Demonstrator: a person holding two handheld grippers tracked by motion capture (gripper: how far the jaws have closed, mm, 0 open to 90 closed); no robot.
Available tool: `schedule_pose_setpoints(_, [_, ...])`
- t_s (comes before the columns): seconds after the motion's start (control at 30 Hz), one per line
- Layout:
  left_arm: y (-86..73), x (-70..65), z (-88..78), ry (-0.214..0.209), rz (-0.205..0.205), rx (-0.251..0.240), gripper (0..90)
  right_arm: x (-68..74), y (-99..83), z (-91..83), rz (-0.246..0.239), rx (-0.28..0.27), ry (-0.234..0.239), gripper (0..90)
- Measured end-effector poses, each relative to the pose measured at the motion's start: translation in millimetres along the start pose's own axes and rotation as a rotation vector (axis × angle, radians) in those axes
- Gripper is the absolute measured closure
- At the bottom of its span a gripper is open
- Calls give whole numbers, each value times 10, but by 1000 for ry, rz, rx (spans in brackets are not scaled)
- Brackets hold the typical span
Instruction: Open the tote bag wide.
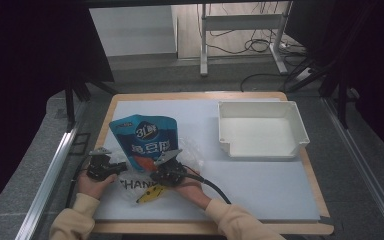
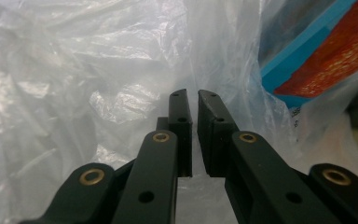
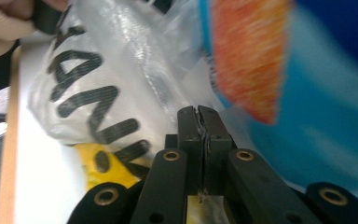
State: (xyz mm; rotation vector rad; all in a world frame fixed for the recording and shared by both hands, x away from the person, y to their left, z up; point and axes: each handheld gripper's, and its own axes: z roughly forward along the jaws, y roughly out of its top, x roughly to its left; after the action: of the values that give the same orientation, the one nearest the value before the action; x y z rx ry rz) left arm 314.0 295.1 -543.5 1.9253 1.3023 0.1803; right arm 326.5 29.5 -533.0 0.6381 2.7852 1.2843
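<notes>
Clear plastic bag [image 1: 145, 185] w/ blue snack pouch [image 1: 145, 140] inside: right gripper [image 3: 199, 114] clamped on its film, left gripper [image 2: 193, 100] pinching film too, prob to hold it open.

white tray [image 1: 300, 131]: far right, empty | table [image 1: 260, 185]: white mat

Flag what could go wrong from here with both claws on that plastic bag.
1. The right claw pinches only a thin fold of the clear plastic bag; the film might slip out or tear under a pull.
2. The left claw has a narrow gap between its jaws with bag film around them; its hold looks uncertain.
3. The blue pouch sits partly out of the bag mouth and may snag or tip.
</notes>
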Motion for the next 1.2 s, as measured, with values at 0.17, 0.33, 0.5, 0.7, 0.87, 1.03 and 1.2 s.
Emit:
schedule_pose_setpoints(0.17, [-8,16,17,-2,-6,6,843,180,-71,50,-20,36,71,884])
schedule_pose_setpoints(0.33, [-10,26,23,-1,-8,13,842,294,-142,37,-51,50,102,885])
schedule_pose_setpoints(0.5, [-12,28,30,-2,-10,15,843,386,-228,5,-76,65,125,885])
schedule_pose_setpoints(0.7, [-18,28,37,-1,-7,22,843,341,-158,-133,-62,21,120,885])
schedule_pose_setpoints(0.87, [-20,28,42,0,-8,21,843,244,43,-350,-48,-75,100,882])
schedule_pose_setpoints(1.03, [-17,32,47,-2,-10,21,845,138,226,-352,-9,-126,81,882])
schedule_pose_setpoints(1.2, [-21,31,46,-3,-10,19,845,156,207,-68,6,-72,97,880])
